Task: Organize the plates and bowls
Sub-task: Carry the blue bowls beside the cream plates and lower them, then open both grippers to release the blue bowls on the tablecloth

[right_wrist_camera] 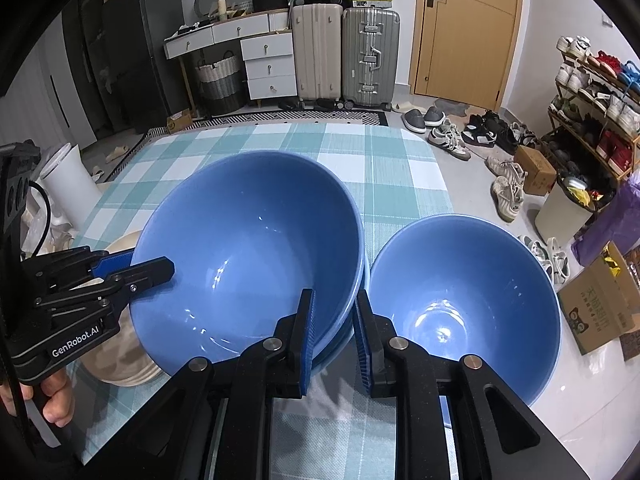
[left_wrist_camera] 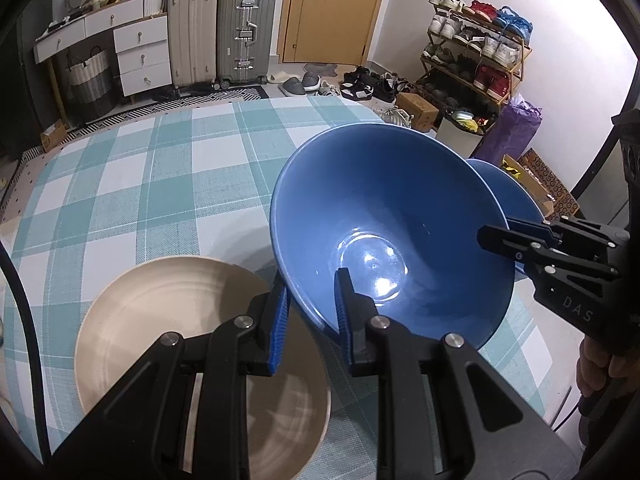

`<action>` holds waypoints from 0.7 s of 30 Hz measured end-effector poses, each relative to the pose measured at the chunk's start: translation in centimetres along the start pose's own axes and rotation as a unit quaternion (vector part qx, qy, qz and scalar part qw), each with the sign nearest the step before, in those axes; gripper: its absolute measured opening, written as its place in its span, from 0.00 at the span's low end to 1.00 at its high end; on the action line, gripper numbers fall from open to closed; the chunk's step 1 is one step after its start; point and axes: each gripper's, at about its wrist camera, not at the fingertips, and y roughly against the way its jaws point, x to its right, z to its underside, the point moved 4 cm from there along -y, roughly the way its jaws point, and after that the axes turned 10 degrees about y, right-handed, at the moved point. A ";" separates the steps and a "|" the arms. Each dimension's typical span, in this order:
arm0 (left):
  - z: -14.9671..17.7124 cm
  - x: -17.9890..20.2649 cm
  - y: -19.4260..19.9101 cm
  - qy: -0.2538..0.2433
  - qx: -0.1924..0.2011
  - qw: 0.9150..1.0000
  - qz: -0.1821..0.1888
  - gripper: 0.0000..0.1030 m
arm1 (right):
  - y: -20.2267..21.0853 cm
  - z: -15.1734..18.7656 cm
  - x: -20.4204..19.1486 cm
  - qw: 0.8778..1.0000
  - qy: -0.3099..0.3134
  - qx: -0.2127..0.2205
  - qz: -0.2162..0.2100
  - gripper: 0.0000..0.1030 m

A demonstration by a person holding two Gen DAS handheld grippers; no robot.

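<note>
Two bowls: you have the large blue bowl (right_wrist_camera: 248, 256) stacked.
Grippers: your left gripper (left_wrist_camera: 310, 308) and right gripper (right_wrist_camera: 334, 332) each pinch its rim.
Left: smaller blue bowl (right_wrist_camera: 464, 304), beige plate (left_wrist_camera: 160, 320).

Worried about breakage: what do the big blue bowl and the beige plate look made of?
Big blue bowl: likely glazed ceramic, though glossy melamine is possible; sharp light reflections sit in its base. Beige plate: probably matte stoneware or a plastic composite; dull surface with faint concentric rings.
</note>
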 end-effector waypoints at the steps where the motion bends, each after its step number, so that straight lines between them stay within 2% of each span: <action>1: 0.0 0.0 0.0 -0.002 0.000 1.000 -0.001 0.18 | 0.0 0.1 0.0 1.000 0.001 -0.001 0.000 0.19; 5: 0.1 0.0 -0.1 -0.007 0.000 1.000 -0.003 0.19 | -0.1 0.3 0.0 1.000 0.001 -0.003 -0.002 0.19; 7: 0.2 0.2 0.0 -0.010 -0.004 1.000 0.003 0.27 | -0.2 0.4 0.0 1.000 0.002 -0.004 -0.003 0.22; 9: 0.3 0.4 0.0 -0.011 -0.010 1.000 0.009 0.32 | -0.3 0.4 -0.1 1.000 0.007 -0.006 -0.004 0.33; 11: 0.4 0.5 -0.2 -0.010 -0.013 1.000 0.010 0.34 | -0.4 0.5 -0.5 1.000 0.015 -0.006 -0.004 0.38; 14: 0.6 0.6 -0.4 -0.015 -0.015 1.000 0.006 0.35 | -0.7 0.8 -0.9 1.000 0.027 -0.010 0.001 0.44; 17: 0.8 0.7 -0.3 -0.017 -0.014 1.000 0.008 0.38 | -0.8 1.0 -0.9 1.000 0.026 -0.011 0.000 0.45; 21: 0.9 0.8 0.2 -0.014 -0.012 1.000 0.013 0.52 | 0.0 0.9 -0.8 1.000 0.027 0.000 0.006 0.50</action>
